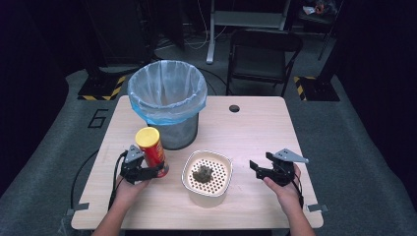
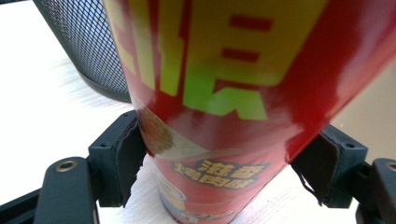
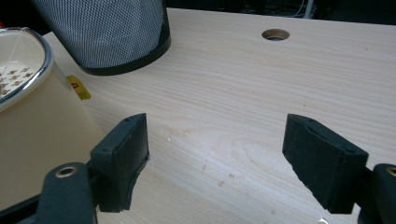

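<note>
1. Gripping the red snack can (image 1: 153, 151) low on its body, the left tongs (image 1: 147, 172) press a jaw on each side; the can leans slightly, its base at the table (image 1: 255, 132).
2. Just beyond the left tongs stands the mesh bin (image 1: 169, 101) with a blue liner.
3. Between both tongs sits the cream strainer bowl (image 1: 208, 178) holding a dark clump.
4. Released, the right tongs (image 1: 259, 168) hover with jaws wide apart just beside the bowl.
</note>
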`<state>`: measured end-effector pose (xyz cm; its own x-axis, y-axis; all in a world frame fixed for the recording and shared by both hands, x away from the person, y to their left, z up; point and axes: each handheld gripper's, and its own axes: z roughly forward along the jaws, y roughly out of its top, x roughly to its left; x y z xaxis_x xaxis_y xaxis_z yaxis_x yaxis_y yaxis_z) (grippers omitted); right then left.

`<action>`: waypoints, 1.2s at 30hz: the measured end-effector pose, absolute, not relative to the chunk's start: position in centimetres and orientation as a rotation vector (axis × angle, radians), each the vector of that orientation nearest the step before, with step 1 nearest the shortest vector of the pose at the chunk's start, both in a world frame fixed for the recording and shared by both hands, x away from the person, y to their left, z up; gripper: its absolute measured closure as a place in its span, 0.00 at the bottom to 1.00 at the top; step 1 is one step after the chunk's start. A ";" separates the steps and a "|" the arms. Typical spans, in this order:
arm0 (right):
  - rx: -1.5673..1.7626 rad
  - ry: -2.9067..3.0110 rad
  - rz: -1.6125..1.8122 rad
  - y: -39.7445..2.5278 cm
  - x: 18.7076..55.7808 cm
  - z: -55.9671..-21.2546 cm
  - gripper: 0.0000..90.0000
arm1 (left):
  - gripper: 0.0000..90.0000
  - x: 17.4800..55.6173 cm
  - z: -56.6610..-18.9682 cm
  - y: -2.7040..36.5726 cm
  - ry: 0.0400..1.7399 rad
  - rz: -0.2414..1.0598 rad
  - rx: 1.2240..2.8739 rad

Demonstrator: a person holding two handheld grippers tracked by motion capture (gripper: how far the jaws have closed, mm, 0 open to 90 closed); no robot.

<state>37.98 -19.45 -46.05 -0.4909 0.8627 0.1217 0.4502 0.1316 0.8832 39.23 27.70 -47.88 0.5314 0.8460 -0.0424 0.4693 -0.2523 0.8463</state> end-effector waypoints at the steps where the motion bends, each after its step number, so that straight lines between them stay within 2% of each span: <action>1: 1.258 1.997 1.318 -19.5 38.0 -46.1 0.24 | 0.26 39.2 -47.9 27.7 1.079 0.543 1.897; 19: 1.298 2.014 1.286 -19.8 38.0 -47.2 0.25 | 0.26 38.1 -46.4 28.2 1.055 0.529 1.896; 28: 1.299 2.022 1.274 -20.0 38.1 -47.4 0.25 | 0.26 37.2 -43.3 27.9 1.003 0.511 1.926; 36: 1.314 2.023 1.265 -20.1 38.1 -47.6 0.25 | 0.26 36.9 -39.2 27.3 0.958 0.482 1.956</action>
